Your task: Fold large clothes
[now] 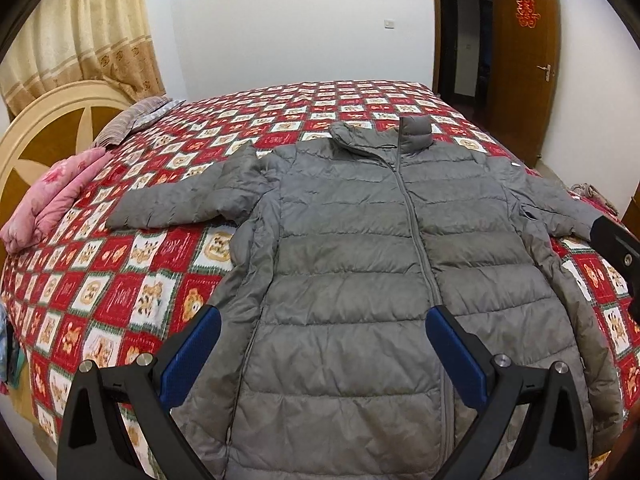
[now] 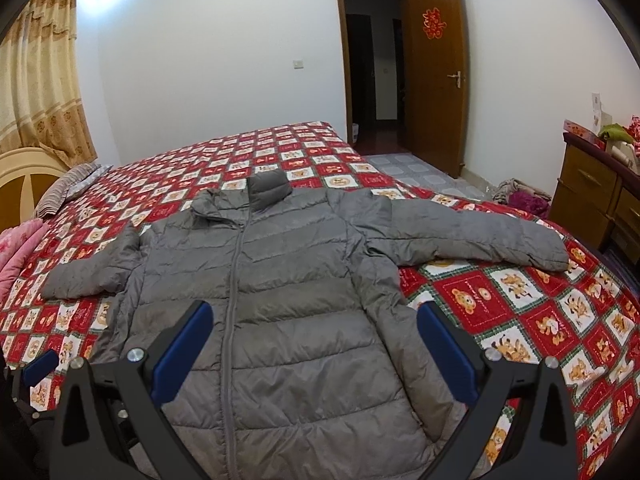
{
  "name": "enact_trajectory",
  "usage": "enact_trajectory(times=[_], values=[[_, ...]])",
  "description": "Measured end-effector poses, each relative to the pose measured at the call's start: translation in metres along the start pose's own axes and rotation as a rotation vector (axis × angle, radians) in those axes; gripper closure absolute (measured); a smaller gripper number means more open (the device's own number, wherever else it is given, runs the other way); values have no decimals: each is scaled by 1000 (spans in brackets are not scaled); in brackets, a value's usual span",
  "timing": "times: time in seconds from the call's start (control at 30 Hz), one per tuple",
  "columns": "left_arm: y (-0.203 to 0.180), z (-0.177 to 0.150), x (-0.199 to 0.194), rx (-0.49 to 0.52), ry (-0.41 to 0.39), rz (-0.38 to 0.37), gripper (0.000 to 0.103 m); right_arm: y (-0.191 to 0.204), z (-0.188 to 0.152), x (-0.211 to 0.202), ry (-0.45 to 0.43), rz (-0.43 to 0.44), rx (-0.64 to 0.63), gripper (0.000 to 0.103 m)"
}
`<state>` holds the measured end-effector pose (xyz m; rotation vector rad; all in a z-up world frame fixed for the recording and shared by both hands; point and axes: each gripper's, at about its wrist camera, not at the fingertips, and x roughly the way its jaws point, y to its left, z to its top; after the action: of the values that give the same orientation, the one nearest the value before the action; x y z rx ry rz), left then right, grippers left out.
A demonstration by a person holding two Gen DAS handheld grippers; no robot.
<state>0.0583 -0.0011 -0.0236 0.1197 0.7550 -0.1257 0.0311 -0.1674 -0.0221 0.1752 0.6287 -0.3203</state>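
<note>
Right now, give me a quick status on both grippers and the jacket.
Left gripper open, right gripper open, both empty. Grey quilted puffer jacket flat on the red checkered bedspread, zipped, sleeves spread, unfolded. Nothing on it.

Your left wrist view cuts off the hem of the grey quilted puffer jacket (image 1: 352, 264) at the bottom edge, and the black frame of the other gripper (image 1: 618, 252) covers its right cuff. In your right wrist view the hem is likewise cut off below. The items on the brown wooden dresser (image 2: 592, 196) are too small to identify.
</note>
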Motion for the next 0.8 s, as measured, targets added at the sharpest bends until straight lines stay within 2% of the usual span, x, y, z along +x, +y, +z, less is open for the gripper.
enact_trajectory(times=[0.07, 0.13, 0.2, 0.3, 0.43, 0.53, 0.63, 0.73, 0.8], values=[[3, 6, 3, 19, -14, -46, 1, -10, 3, 6, 9, 12, 20, 0], [13, 14, 9, 21, -16, -100, 1, -36, 8, 13, 29, 41, 96, 0], [28, 23, 19, -10, -7, -127, 1, -66, 12, 23, 50, 9, 154, 0], [59, 38, 44, -79, -3, -103, 1, -115, 17, 37, 102, -70, 213, 0], [89, 56, 78, -106, -51, -56, 1, -216, 27, 51, 114, -205, 368, 0], [107, 64, 109, -119, -75, -35, 1, -294, 29, 57, 71, -300, 525, 1], [118, 65, 143, -123, -48, -11, 1, -356, 21, 69, 46, -365, 653, 8], [126, 61, 166, -145, -10, -15, 1, -388, 12, 92, 98, -385, 717, 17], [125, 55, 173, -149, -7, -32, 1, -397, 10, 105, 113, -388, 727, 17]])
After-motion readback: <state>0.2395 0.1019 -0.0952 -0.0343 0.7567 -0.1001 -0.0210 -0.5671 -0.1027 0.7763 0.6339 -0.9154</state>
